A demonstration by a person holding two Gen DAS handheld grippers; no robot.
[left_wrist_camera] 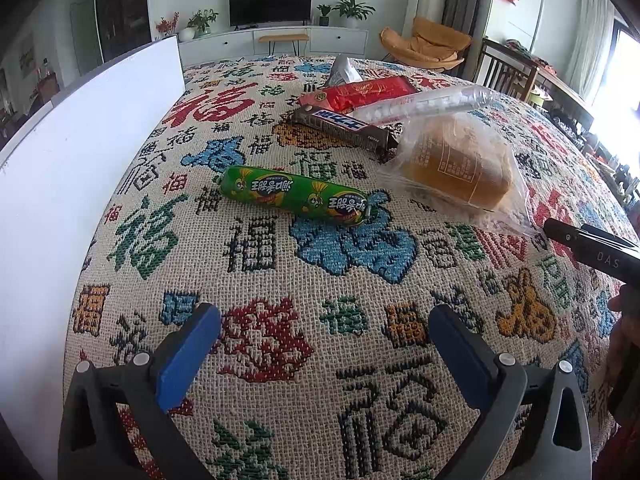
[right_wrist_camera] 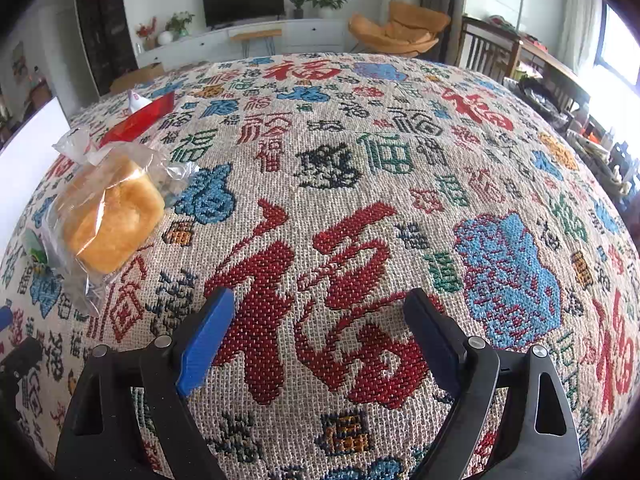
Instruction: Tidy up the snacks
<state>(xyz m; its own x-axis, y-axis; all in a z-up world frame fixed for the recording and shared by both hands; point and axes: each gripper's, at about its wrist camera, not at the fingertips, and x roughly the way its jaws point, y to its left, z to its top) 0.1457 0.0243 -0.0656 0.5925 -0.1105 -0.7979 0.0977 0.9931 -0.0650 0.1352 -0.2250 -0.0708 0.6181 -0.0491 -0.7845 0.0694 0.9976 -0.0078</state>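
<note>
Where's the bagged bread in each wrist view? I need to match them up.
Left wrist: bagged bread right of centre, beyond the green sausage.
Right wrist: bagged bread at the left edge.
Shared landmark: the red packet behind it in both views.

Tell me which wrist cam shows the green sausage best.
Left wrist view. The green sausage lies whole and unobstructed on the tablecloth, label readable, beside the bagged bread. In the right wrist view only a green sliver peeks out behind the bread bag at the left edge.
</note>
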